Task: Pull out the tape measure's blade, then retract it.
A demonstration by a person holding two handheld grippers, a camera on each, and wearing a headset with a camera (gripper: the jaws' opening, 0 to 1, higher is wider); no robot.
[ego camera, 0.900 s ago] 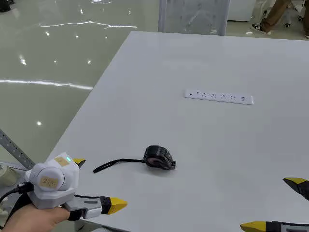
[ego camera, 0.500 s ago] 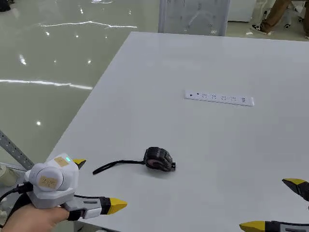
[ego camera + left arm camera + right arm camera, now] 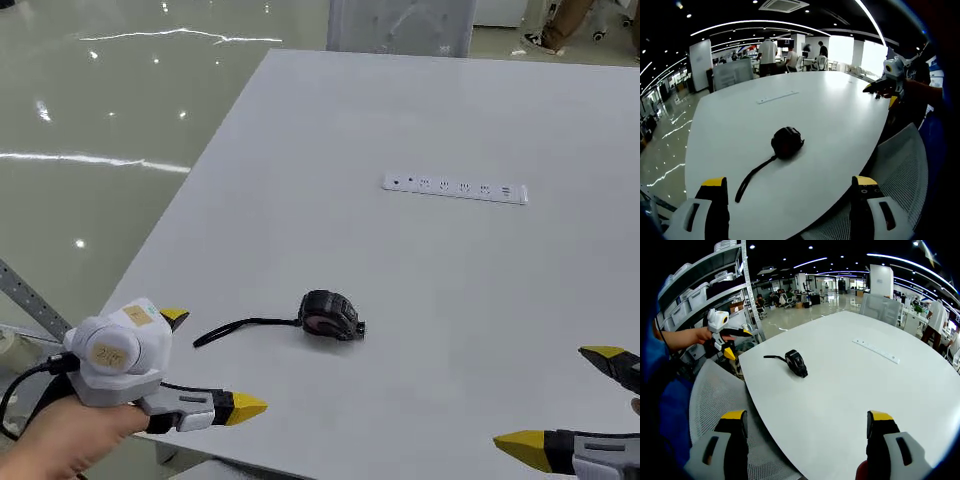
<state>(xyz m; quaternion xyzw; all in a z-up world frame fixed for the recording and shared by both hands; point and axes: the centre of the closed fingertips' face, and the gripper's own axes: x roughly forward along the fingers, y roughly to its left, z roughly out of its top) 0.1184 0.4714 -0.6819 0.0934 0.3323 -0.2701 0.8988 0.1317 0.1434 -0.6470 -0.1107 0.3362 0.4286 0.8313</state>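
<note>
Gaping wide with nothing between their yellow-tipped jaws, the left tongs point(image 3: 208, 362) are held by a hand point(image 3: 60, 440) at 7 o'clock in the head view, at the near corner of the broad white worktop point(image 3: 400, 110). The right tongs point(image 3: 560, 400), equally wide open and holding nothing, are seen at 4 o'clock over the near part of the same surface.

The black, rounded tape measure point(image 3: 330, 315) is found lying on the worktop between the two, well apart from both. It lies toward 1 o'clock from the left tongs and toward 10 o'clock from the right tongs. A thin black wrist strap point(image 3: 240, 328) is trailed from its case toward 9 o'clock, flat on the surface.

In the left gripper view the case point(image 3: 787, 141) is seen ahead at 12 o'clock of the parted jaws. In the right gripper view it point(image 3: 796, 362) is likewise seen ahead at 12 o'clock.

Farther off, a long white power strip point(image 3: 455, 188) is laid at 1 o'clock from the tape measure. A glossy pale floor point(image 3: 90, 120) is seen beyond the worktop's edge at 10 o'clock.
</note>
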